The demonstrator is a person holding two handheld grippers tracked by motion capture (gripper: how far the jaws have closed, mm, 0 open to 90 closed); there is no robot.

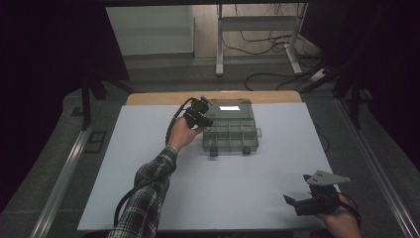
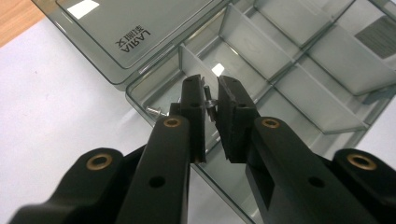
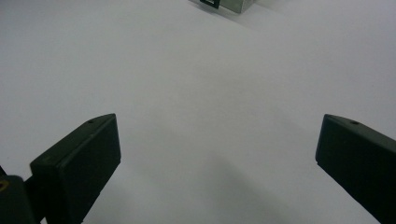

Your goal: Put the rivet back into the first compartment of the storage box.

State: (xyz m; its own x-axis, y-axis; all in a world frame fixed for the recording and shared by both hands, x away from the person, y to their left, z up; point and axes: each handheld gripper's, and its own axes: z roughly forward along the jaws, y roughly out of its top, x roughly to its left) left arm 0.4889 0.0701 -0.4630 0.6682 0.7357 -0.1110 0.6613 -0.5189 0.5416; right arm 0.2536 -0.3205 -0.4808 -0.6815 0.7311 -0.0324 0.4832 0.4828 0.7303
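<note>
Jaws pinch screw (image 2: 210,103) over organizer box (image 2: 299,60).

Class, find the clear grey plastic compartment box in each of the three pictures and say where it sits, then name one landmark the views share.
High view: the clear grey plastic compartment box lies at the table's far middle, lid open, beside the left hand-held gripper.
Left gripper view: it spans the upper right, behind the jaws, which hold a small metal screw.
Right gripper view: a corner at the top edge.
Shared landmark: the white table sheet.
</note>
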